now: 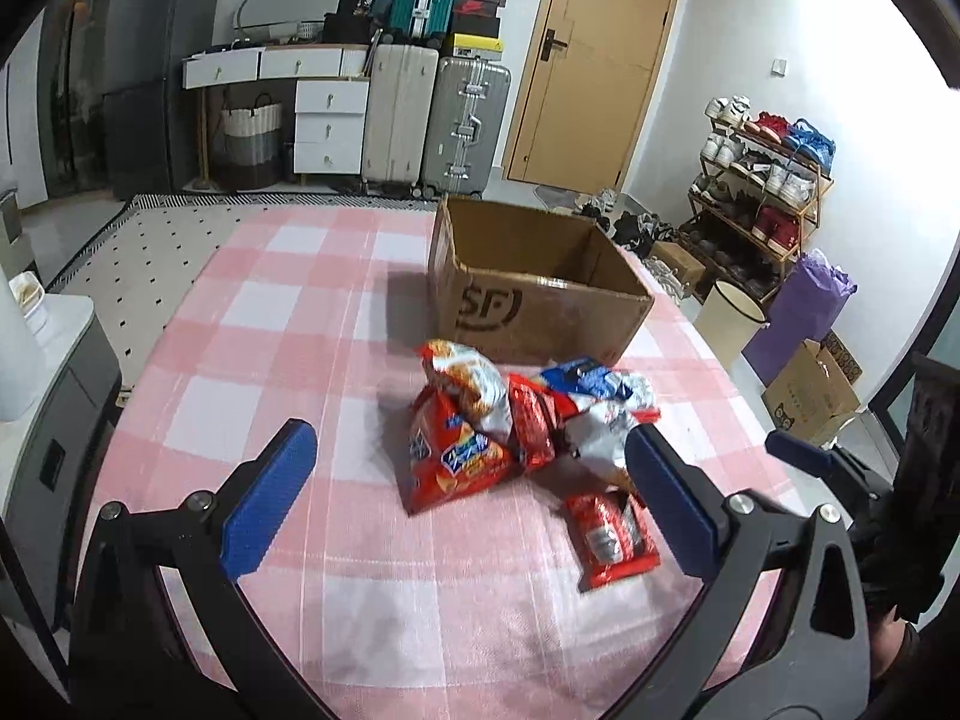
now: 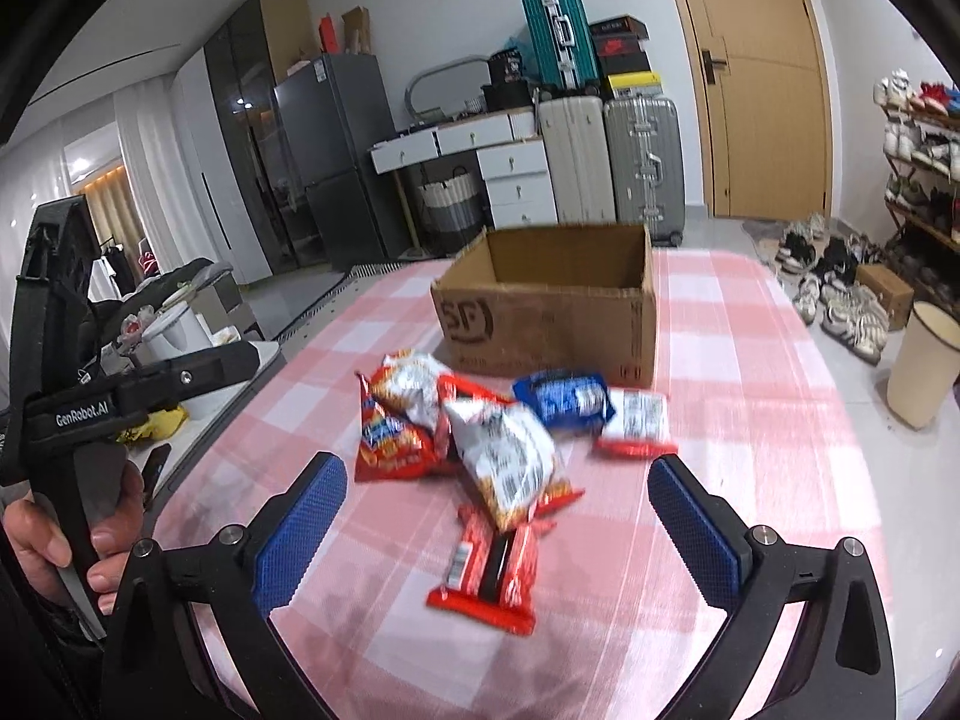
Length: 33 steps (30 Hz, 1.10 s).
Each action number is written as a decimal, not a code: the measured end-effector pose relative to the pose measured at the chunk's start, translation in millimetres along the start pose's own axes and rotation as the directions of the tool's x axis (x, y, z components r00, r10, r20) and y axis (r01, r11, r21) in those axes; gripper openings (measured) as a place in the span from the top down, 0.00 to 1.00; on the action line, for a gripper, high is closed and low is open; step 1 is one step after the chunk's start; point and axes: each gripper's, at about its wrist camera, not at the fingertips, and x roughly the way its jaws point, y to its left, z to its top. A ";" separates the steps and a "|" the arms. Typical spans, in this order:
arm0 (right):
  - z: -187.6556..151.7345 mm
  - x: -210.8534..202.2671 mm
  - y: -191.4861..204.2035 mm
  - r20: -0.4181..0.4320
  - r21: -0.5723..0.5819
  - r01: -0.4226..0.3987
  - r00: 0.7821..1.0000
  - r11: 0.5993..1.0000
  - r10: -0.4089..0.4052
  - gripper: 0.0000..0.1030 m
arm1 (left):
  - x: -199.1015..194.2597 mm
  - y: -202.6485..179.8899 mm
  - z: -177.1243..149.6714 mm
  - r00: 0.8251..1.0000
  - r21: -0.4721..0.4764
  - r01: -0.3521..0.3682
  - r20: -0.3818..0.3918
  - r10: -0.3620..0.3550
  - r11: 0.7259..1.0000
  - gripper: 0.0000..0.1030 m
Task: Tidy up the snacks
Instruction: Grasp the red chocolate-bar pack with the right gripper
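A pile of several snack packets lies on the pink checked tablecloth point(image 1: 288, 312) in front of an open, empty cardboard box point(image 1: 540, 312); the box also shows in the right wrist view point(image 2: 546, 315). The pile holds a red chip bag point(image 1: 456, 462), a blue packet point(image 2: 564, 399), a silver-backed bag point(image 2: 507, 456) and a flat red packet point(image 2: 489, 564), which also shows in the left wrist view point(image 1: 609, 537). My left gripper point(image 1: 468, 501) is open and empty just before the pile. My right gripper point(image 2: 498, 531) is open and empty over the flat red packet.
The table's right edge drops to a floor with a cream bin point(image 2: 924, 372), shoes and a shoe rack point(image 1: 762, 180). A side cabinet point(image 1: 54, 420) stands left of the table. Suitcases point(image 1: 438, 120) and drawers line the far wall.
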 end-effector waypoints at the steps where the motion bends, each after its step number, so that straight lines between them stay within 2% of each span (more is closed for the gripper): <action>1: -3.2 1.7 0.0 -0.009 0.000 0.001 1.000 1.000 -0.001 0.01 | 2.1 0.4 -3.0 1.000 0.002 -0.003 -0.006 0.003 1.000 0.00; 9: -31.3 42.2 3.3 -0.113 0.013 -0.026 0.993 1.000 0.027 0.01 | 15.4 7.6 -16.9 0.999 -0.013 0.001 -0.040 -0.002 1.000 0.00; 22: -43.9 81.5 4.4 -0.191 0.023 -0.039 0.981 0.999 0.043 0.03 | 36.9 33.7 -33.2 0.996 -0.059 -0.004 -0.088 -0.001 0.998 0.00; 24: -44.3 87.4 5.5 -0.203 0.019 -0.044 0.978 0.999 0.046 0.12 | 42.5 38.4 -34.9 0.995 -0.079 -0.002 -0.100 -0.006 0.997 0.00; 29: -47.1 101.7 6.0 -0.243 0.010 -0.006 0.970 1.000 0.008 0.21 | 48.9 42.6 -39.1 0.994 -0.083 -0.009 -0.110 0.000 0.997 0.00; 33: -48.4 107.9 10.9 -0.258 -0.022 0.014 0.966 1.000 -0.019 0.38 | 52.7 44.6 -40.8 0.993 -0.082 -0.012 -0.114 0.003 0.997 0.00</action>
